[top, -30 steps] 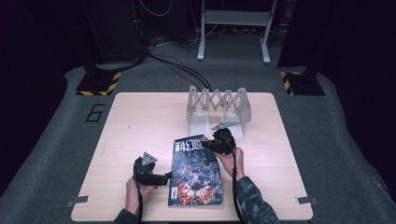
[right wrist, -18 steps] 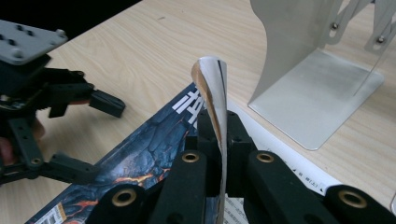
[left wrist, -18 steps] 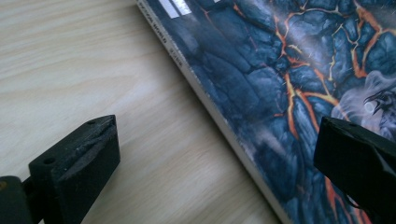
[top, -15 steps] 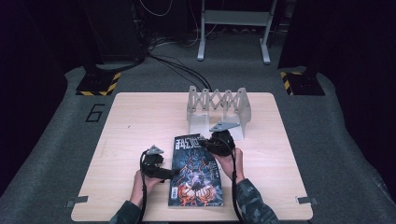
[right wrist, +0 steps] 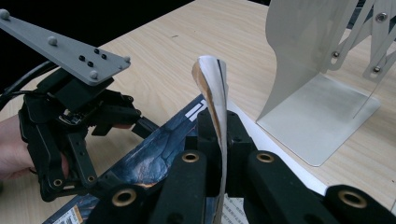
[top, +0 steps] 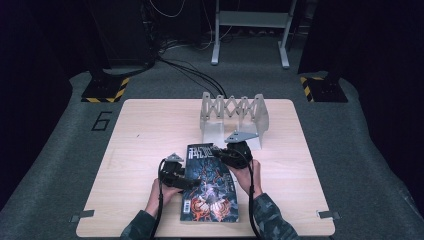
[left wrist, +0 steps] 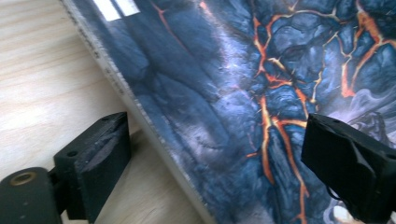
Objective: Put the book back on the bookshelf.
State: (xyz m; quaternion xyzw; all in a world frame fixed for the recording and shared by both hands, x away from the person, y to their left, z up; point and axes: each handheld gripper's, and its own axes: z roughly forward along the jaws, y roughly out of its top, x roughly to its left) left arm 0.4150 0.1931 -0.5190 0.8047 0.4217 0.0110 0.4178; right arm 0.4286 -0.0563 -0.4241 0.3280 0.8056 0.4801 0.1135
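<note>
The right gripper was clamped on the cover of the magazine, pinching that single sheet at the top corner farthest from the person, so that the sheet stood curled upright between the jaws. The left gripper sat at the magazine's left edge with its jaws apart and astride that edge, one jaw over the bare table, the other over the cover; neither pad pressed on it, and the jaws had just been closing slightly.

Containers: a grey metal expanding book rack stood just beyond the right gripper, near it but apart. Its visible compartment held nothing.

Writing: large white characters ran across the cover's top, close to the right gripper, too small to read. A white label block showed near the spine, unreadable. A figure "6" was marked on the grey floor mat, well left of both grippers.

The magazine lay flat between the two grippers, its cover dark blue-black with orange, lava-like cracks. White page edges showed along its spine.
</note>
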